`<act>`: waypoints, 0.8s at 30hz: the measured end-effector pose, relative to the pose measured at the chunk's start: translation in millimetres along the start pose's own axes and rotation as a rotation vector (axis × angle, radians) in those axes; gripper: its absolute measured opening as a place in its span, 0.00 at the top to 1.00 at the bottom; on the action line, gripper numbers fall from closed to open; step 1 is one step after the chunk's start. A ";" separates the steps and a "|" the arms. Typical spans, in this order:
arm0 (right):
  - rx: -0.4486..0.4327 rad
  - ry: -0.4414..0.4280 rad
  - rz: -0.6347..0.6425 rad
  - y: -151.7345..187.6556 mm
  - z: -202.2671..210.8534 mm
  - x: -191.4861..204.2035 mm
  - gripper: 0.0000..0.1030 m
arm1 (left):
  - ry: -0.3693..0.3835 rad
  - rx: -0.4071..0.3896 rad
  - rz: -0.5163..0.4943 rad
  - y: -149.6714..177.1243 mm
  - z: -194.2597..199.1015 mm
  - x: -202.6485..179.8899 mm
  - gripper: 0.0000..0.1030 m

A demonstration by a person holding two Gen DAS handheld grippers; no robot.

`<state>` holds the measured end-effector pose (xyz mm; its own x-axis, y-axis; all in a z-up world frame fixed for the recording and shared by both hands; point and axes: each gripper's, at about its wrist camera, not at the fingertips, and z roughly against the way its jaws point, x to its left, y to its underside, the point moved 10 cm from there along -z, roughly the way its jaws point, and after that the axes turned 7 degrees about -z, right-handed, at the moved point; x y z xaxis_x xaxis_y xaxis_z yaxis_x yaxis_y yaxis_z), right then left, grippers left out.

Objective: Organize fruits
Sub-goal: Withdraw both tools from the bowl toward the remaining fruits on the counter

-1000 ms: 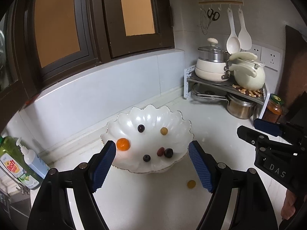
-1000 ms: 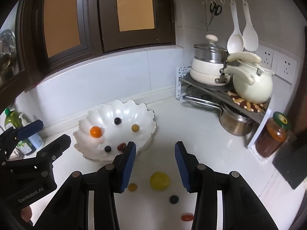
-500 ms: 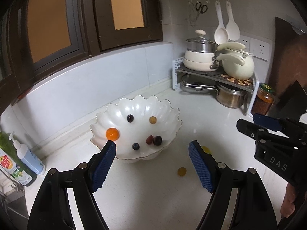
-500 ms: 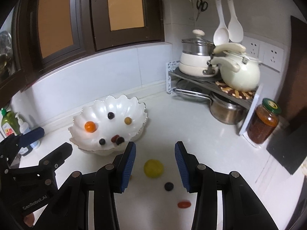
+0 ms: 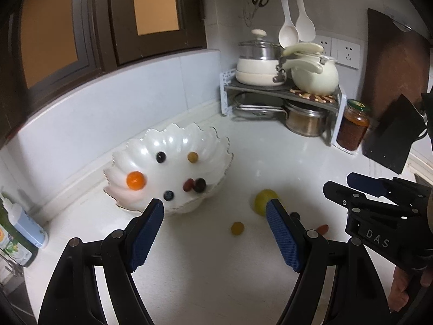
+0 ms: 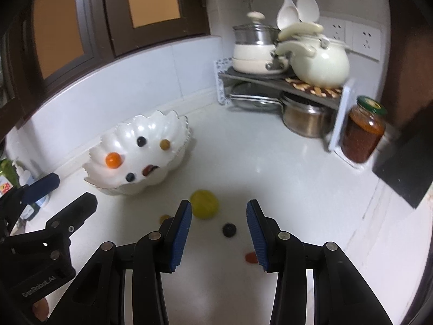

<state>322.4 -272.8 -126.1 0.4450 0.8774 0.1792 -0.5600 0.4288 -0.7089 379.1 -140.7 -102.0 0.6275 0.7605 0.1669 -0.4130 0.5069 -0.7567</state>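
Left claw [image 5: 213, 233] spread wide and empty above the white desk [image 5: 205, 270]; right claw [image 6: 219, 233] likewise parted, holding nothing. A yellow fruit [image 6: 204, 204], dark berry [image 6: 229, 229] and red fruit [image 6: 251, 257] lie near its fingertips, beside the scalloped bowl [image 6: 151, 187] holding other fruits.

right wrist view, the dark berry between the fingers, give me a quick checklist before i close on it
1. Right hand-held gripper open wide enough: ok, both fingers apart with a gap larger than the dark berry.
2. Berry centred in the gap: ok, slightly toward the right finger.
3. Yellow fruit clear of the fingers: not ok, it sits right at the left fingertip.
4. Red fruit clear: cannot tell, partly hidden behind the right finger.
5. Height above the counter: cannot tell.
6. White bowl has room: ok, only a few fruits inside.
7. Left hand-held gripper out of the way: ok, open and empty.
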 end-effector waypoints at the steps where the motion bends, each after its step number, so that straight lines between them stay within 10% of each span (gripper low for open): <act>1: 0.003 0.006 -0.007 2.8 -0.6 -3.2 0.58 | 0.004 0.004 -0.001 2.1 -1.5 -1.9 0.24; 24: 0.006 0.162 -0.044 49.1 -18.7 -27.7 0.58 | 0.038 0.066 -0.063 48.0 -37.5 -14.3 0.27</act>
<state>295.7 -280.0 -178.7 0.5755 0.8121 0.0970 -0.5418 0.4674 -0.6986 375.0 -142.5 -164.4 0.6779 0.7109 0.1873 -0.4136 0.5794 -0.7022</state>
